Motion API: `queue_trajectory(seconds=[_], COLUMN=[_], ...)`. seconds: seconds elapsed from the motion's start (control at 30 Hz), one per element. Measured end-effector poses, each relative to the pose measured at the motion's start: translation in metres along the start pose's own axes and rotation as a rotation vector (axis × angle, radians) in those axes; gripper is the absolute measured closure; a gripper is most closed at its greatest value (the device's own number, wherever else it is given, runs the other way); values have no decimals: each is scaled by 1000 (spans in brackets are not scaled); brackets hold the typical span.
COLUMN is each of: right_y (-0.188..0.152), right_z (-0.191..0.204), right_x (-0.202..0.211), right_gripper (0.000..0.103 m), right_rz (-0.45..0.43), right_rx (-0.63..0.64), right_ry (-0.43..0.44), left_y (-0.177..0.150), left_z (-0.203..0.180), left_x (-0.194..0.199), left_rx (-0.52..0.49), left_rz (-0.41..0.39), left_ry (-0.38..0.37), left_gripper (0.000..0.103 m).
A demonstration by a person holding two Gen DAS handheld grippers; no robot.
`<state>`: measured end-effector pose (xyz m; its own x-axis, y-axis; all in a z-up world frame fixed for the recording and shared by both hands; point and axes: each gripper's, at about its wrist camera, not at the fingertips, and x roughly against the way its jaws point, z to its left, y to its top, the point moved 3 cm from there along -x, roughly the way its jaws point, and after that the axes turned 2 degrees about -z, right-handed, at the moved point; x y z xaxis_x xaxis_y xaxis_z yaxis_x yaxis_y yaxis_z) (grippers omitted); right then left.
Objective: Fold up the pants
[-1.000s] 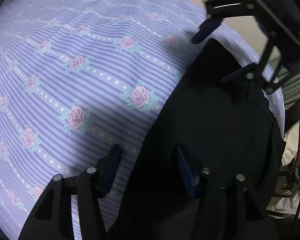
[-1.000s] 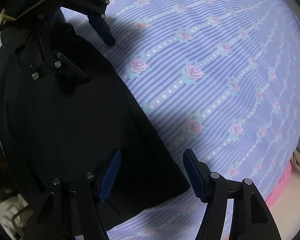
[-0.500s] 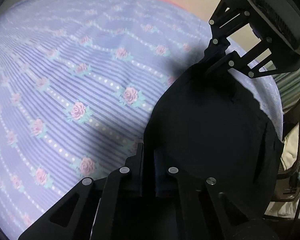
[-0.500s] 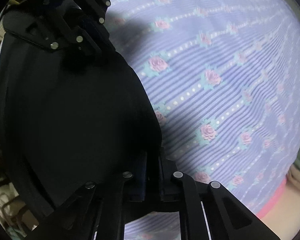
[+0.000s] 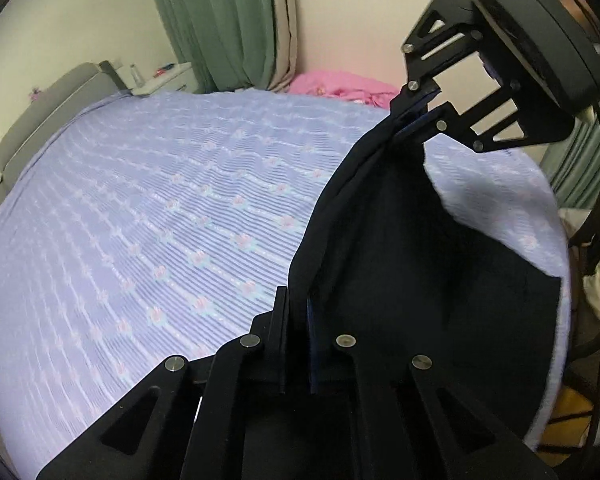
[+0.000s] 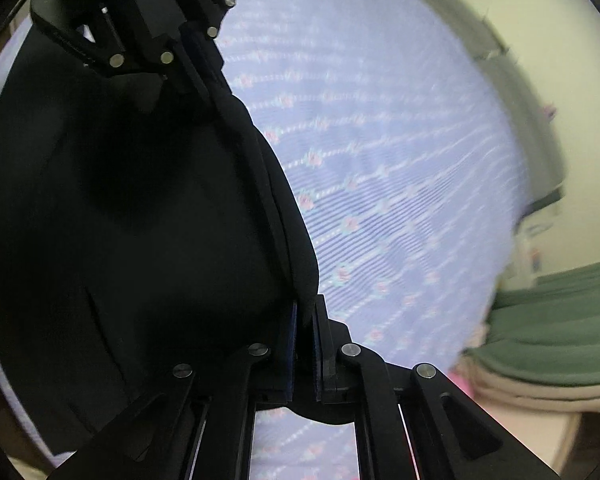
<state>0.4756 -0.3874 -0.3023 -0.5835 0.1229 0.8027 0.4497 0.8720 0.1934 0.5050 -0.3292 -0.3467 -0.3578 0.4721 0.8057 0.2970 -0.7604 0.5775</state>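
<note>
Black pants [image 5: 420,264] hang lifted over a bed with a lilac rose-print sheet [image 5: 148,216]. My left gripper [image 5: 298,304] is shut on one end of their raised edge at the bottom of the left wrist view. My right gripper [image 5: 414,114] shows there at the upper right, pinching the other end of that edge. In the right wrist view the right gripper [image 6: 304,312] is shut on the pants [image 6: 148,216], and the left gripper [image 6: 198,46] holds the cloth at the top left. The edge stretches between both grippers; the rest drapes down to the sheet.
Green curtains [image 5: 220,20] and a pink blanket [image 5: 340,86] lie beyond the bed's far side. A grey headboard [image 5: 32,120] and a white bedside table [image 5: 160,78] stand at the left. Folded green and beige bedding [image 6: 552,328] sits at the right of the right wrist view.
Both grippers shut on the pants' edge, then rose and tilted up, lifting the cloth off the sheet. The room's far wall and curtains have come into view.
</note>
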Motion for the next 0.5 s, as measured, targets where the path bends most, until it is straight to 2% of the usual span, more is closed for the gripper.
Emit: queue_trajectory(seconds=[0.1, 0.17, 0.27, 0.37, 0.4, 0.5], right_y=[-4, -5, -13, -30, -45, -58], right_z=[31, 66, 117, 158, 165, 194], right_x=[29, 52, 73, 88, 85, 93], right_gripper=[97, 97, 97, 97, 97, 97], right_rz=[-37, -63, -88, -85, -81, -64], right_rx=[27, 88, 163, 184, 182, 161], right_ry=[-97, -181, -251, -241, -231, -222], left_y=[-22, -36, -58, -67, -73, -85], left_z=[-38, -61, -102, -137, -154, -185], left_x=[34, 52, 63, 64, 64, 59], left_rx=[7, 8, 5, 3, -7, -26], left_rz=[-30, -45, -43, -20, -15, -2], left_ry=[30, 47, 70, 54, 49, 37], left_gripper=[94, 94, 94, 94, 94, 94])
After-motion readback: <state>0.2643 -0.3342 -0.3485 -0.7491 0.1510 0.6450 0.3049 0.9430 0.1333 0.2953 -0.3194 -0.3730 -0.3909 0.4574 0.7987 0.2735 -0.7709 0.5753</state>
